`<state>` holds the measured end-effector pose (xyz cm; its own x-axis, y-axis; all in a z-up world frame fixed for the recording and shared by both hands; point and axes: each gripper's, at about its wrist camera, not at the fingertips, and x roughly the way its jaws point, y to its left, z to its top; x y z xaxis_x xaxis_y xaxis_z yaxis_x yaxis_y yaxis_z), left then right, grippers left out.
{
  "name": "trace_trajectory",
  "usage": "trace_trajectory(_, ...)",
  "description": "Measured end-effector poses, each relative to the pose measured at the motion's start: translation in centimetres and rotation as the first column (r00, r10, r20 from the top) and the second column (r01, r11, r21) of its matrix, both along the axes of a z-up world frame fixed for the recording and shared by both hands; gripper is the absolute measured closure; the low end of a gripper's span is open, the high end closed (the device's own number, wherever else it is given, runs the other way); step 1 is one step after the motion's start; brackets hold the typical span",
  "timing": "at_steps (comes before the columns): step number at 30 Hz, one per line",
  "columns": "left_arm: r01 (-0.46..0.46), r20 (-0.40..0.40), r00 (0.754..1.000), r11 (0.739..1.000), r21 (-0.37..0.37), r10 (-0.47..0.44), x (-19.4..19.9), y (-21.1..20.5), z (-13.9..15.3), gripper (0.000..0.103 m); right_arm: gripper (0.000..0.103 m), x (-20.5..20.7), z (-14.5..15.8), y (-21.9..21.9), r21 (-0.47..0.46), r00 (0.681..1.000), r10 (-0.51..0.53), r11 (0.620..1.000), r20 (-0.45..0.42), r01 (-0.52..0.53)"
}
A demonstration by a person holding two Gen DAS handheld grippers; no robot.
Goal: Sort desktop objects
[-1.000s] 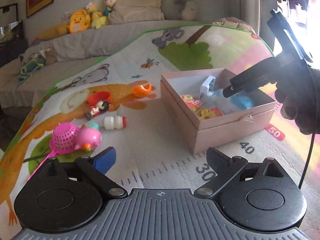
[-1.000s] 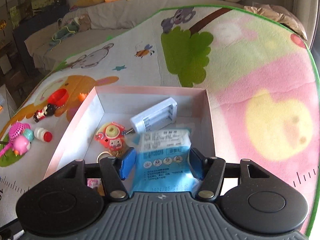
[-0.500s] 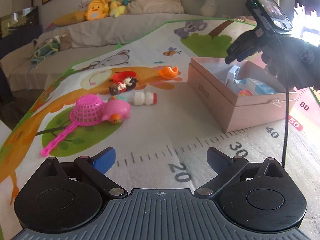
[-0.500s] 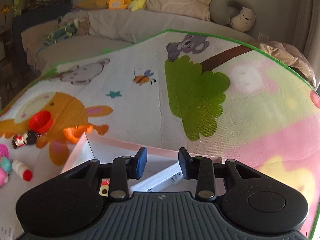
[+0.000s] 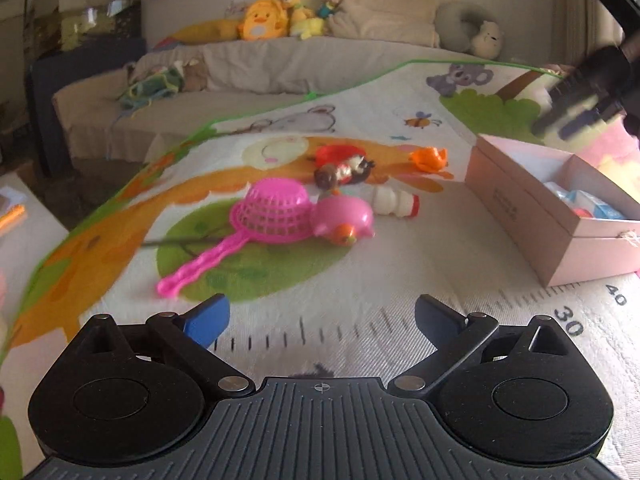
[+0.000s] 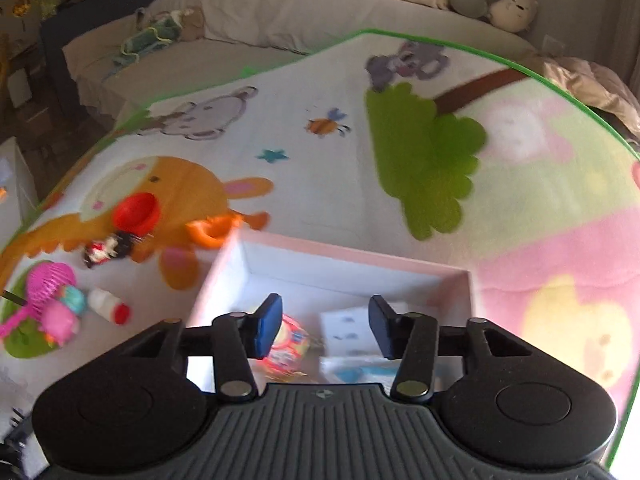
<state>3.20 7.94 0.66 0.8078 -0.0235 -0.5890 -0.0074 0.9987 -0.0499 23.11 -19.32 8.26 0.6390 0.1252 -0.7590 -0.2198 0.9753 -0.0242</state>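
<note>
Toys lie scattered on a cartoon-printed mat (image 5: 360,264) that carries everything. The left hand-held gripper (image 5: 322,318) hovers low over the mat's ruler-marked near edge, released, its fingers spread wide with nothing between them. Ahead of it sits a pink sieve (image 5: 272,216) turned mouth-down, its handle pointing toward the near left. A pink pig (image 5: 344,222) touches the sieve's right side, and a small white bottle (image 5: 394,203) with a red cap lies on its side just beyond the pig. Farther back are a doll (image 5: 344,170) lying flat, a red cup (image 5: 338,153) just behind it, and an orange cup (image 5: 430,158) near the box's far left corner.

The pink box (image 5: 532,232) stands open toward the mat's right edge. The right hand-held gripper (image 6: 324,326) hangs above the box, also released, with a moderate gap between its fingers and nothing held. Inside the box, below those fingers, are a red-and-yellow toy (image 6: 286,346), a white item (image 6: 348,326) and a blue-and-white packet (image 6: 360,372); motion blur hides their details.

Beyond the mat's far edge runs a grey sofa (image 5: 260,64) with plush toys (image 5: 266,24) along its back.
</note>
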Motion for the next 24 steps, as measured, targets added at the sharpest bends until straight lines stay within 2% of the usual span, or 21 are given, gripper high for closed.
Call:
trace_trajectory(3,-0.019,0.013,1.000,0.998,-0.068,0.019,-0.3,1.0,0.0,0.001,0.046,2.1,0.3,4.8,0.081,0.996,0.080,0.994,-0.035,-0.077)
trace_trajectory(5,-0.037,0.012,0.999,0.993,-0.110,0.039,-0.4,1.7,-0.1,0.001,0.042,4.2,-0.4,7.5,0.088,0.995,0.087,0.993,-0.054,-0.082)
trace_trajectory(9,-0.055,0.017,0.998,0.980,-0.193,0.060,-0.6,3.0,-0.2,0.001,0.042,8.5,-3.1,11.7,-0.055,0.998,0.052,0.997,-0.037,-0.054)
trace_trajectory(12,-0.064,0.015,0.997,0.968,-0.243,0.069,-0.5,3.7,-0.4,0.001,0.043,10.0,-5.0,13.5,-0.146,0.995,0.091,0.985,-0.036,-0.095)
trace_trajectory(15,-0.064,0.010,0.998,0.963,-0.263,0.069,-0.4,3.9,-0.5,0.000,0.056,10.2,-6.5,14.9,-0.200,0.989,0.140,0.969,-0.048,-0.146)
trace_trajectory(17,-0.062,0.011,0.998,0.963,-0.262,0.068,-0.5,3.8,-0.5,0.000,0.077,10.0,-7.5,15.9,-0.251,0.983,0.168,0.951,-0.070,-0.181)
trace_trajectory(19,-0.062,0.009,0.998,0.963,-0.264,0.067,-0.5,3.9,-0.5,0.000,0.089,9.6,-8.2,16.4,-0.275,0.978,0.185,0.939,-0.100,-0.206)
trace_trajectory(20,-0.062,0.008,0.998,0.962,-0.264,0.067,-0.4,3.9,-0.5,0.000,0.093,9.2,-8.3,16.5,-0.279,0.975,0.196,0.935,-0.107,-0.219)
trace_trajectory(24,-0.062,0.004,0.998,0.967,-0.247,0.065,-0.4,3.6,-0.5,0.000,0.095,5.8,-6.8,16.7,-0.271,0.963,0.262,0.924,-0.069,-0.271)
